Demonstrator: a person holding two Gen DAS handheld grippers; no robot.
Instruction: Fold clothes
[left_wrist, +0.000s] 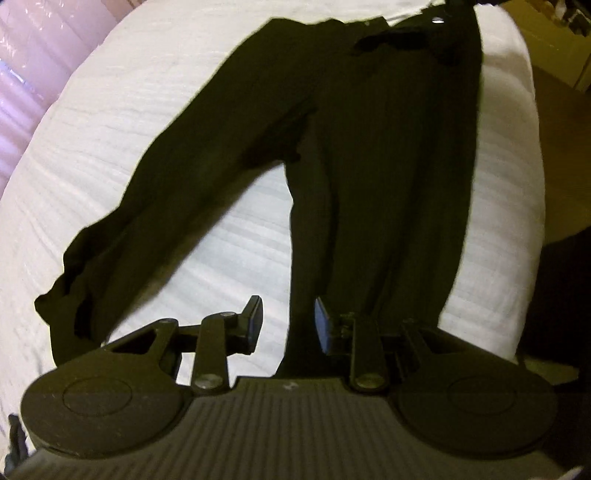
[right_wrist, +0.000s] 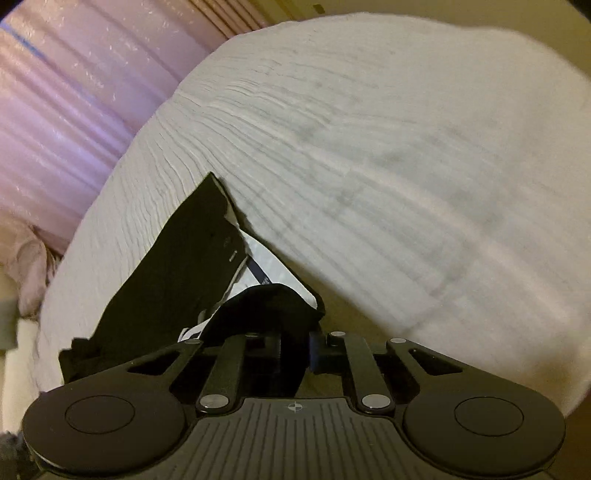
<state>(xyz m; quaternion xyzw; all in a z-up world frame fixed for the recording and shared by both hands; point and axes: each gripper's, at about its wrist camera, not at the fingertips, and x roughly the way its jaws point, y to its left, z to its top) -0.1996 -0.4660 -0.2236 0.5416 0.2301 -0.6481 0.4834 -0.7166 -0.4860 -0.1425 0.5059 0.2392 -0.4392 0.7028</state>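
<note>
Black trousers (left_wrist: 369, 155) lie spread on a white ribbed bedspread (left_wrist: 147, 110), legs parted in a wide V, as a person working two hand-held grippers sets about folding them. The left gripper (left_wrist: 286, 325) hangs over the hem end of the right-hand leg in its view, its jaws partly apart with only bare bedspread and the inner edge of that leg showing between them; it has hold of nothing, one blue-padded finger (left_wrist: 322, 325) sitting over the dark cloth and the other over white. At the far end of the garment the right gripper (right_wrist: 295, 350) has its jaws drawn nearly together on a fold of black fabric at the waistband (right_wrist: 269, 302), lifting it enough to bare the pale lining (right_wrist: 266, 269) inside. The step in hand looks like the first lengthwise fold, one leg to be laid over the other, and it appears barely begun, since both legs lie flat and apart. The next move would call for the left gripper to close on a leg hem and carry it across in step with the waist end, keeping the cloth taut so it does not bunch (the dark fabric against dark fingers makes the pinch itself hard to judge). A dark strip and small marks show on the lining, possibly a label, but the blur leaves no writing or brand legible. A pinkish curtain (right_wrist: 74, 110) hangs beyond the bed.
</note>
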